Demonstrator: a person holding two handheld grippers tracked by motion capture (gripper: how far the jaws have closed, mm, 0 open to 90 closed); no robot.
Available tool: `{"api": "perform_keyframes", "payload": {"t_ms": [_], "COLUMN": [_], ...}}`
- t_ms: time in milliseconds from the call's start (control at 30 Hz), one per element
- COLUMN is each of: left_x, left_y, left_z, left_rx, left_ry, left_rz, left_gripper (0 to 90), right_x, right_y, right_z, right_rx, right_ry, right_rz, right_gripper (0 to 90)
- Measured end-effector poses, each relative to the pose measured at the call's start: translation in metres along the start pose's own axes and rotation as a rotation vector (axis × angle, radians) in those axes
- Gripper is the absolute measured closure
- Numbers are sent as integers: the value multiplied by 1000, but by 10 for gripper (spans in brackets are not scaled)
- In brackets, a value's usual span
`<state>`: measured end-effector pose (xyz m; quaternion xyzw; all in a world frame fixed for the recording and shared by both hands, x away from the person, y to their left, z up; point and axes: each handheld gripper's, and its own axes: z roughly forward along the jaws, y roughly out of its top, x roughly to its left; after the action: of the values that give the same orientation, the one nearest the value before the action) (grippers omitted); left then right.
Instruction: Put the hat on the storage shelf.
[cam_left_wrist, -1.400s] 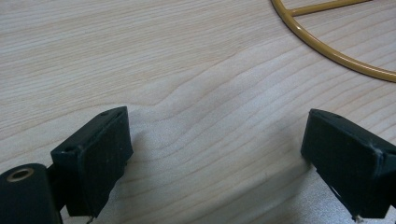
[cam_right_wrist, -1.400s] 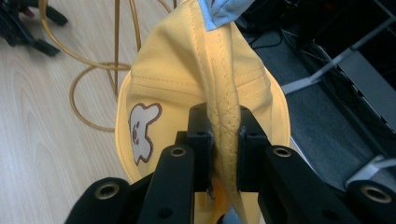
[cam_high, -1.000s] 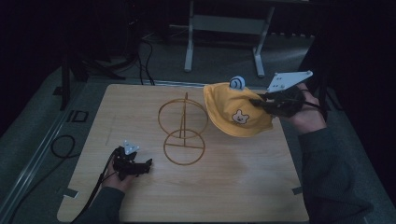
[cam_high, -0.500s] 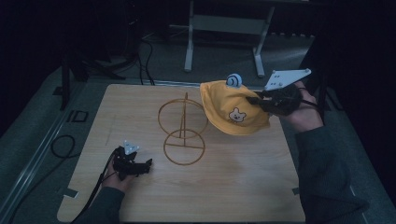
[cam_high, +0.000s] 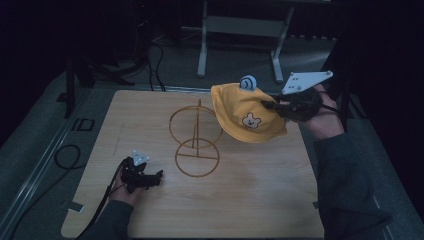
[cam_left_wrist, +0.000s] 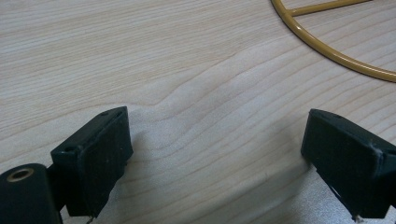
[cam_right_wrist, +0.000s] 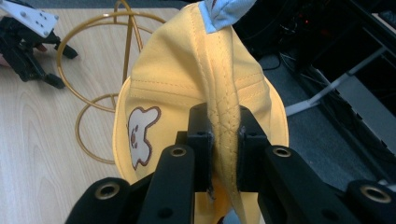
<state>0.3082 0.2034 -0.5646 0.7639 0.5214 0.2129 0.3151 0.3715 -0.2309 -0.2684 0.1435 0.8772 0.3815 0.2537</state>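
The hat (cam_high: 247, 116) is yellow, with a white bear face outlined in brown (cam_right_wrist: 138, 135) and a pale blue tab at its top (cam_high: 247, 82). The wire stand (cam_high: 196, 135) is golden yellow. The tabletop (cam_high: 250, 200) is light wood with wavy grain. Both tongs, left (cam_left_wrist: 224, 158) and right (cam_right_wrist: 223, 140), are black; the right carries a pale grey plate (cam_high: 305, 81).

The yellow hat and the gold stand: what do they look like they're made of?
The hat looks like soft woven cotton: visible stitched seams, a quilted brim folded in the right tongs, and an embroidered bear. The stand looks like thin metal wire with a glossy gold finish, judging by its rigid rings and sheen.
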Motion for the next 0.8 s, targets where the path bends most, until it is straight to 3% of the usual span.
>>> {"api": "perform_keyframes", "payload": {"t_ms": [800], "left_x": [0], "left_y": [0], "left_z": [0], "left_rx": [0], "left_ry": [1], "left_rz": [2], "left_gripper": [88], "right_x": [8], "right_y": [24], "right_z": [12], "right_rx": [-65], "right_ry": [46], "right_rz": [-22], "right_gripper": [796]}}
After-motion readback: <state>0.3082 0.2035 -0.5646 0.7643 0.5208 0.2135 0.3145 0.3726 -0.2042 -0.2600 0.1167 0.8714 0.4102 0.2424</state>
